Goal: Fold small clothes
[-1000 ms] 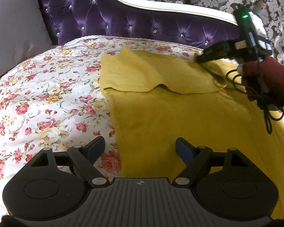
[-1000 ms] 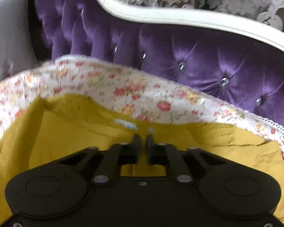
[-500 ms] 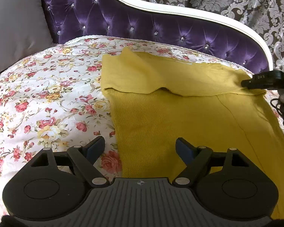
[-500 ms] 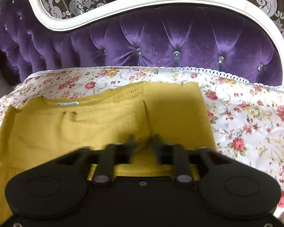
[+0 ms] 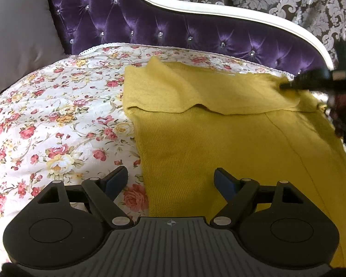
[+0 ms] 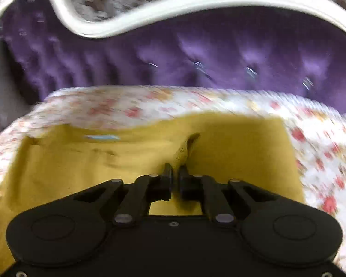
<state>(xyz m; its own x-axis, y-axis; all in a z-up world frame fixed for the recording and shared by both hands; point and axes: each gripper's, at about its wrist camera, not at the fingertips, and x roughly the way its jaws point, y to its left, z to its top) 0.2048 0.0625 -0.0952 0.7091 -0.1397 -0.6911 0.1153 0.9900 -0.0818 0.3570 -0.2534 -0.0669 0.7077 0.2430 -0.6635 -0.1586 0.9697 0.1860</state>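
A mustard-yellow knit garment lies spread on the floral bedspread, its far part folded over in a band across the top. My left gripper is open and empty, low over the garment's near left edge. My right gripper is shut on a pinched ridge of the yellow garment near its far right side; it also shows at the right edge of the left wrist view. A pale blue label shows at the collar. The right wrist view is blurred by motion.
A purple tufted headboard with a white curved frame stands behind the bed. A grey pillow sits at the far left. Patterned wallpaper is behind. A hand in a dark red glove holds the right gripper.
My right gripper was shut on the fabric near the collar, opened half a second ago further right, and is now shut on a pinch of the garment there. The left gripper has stayed open and still.
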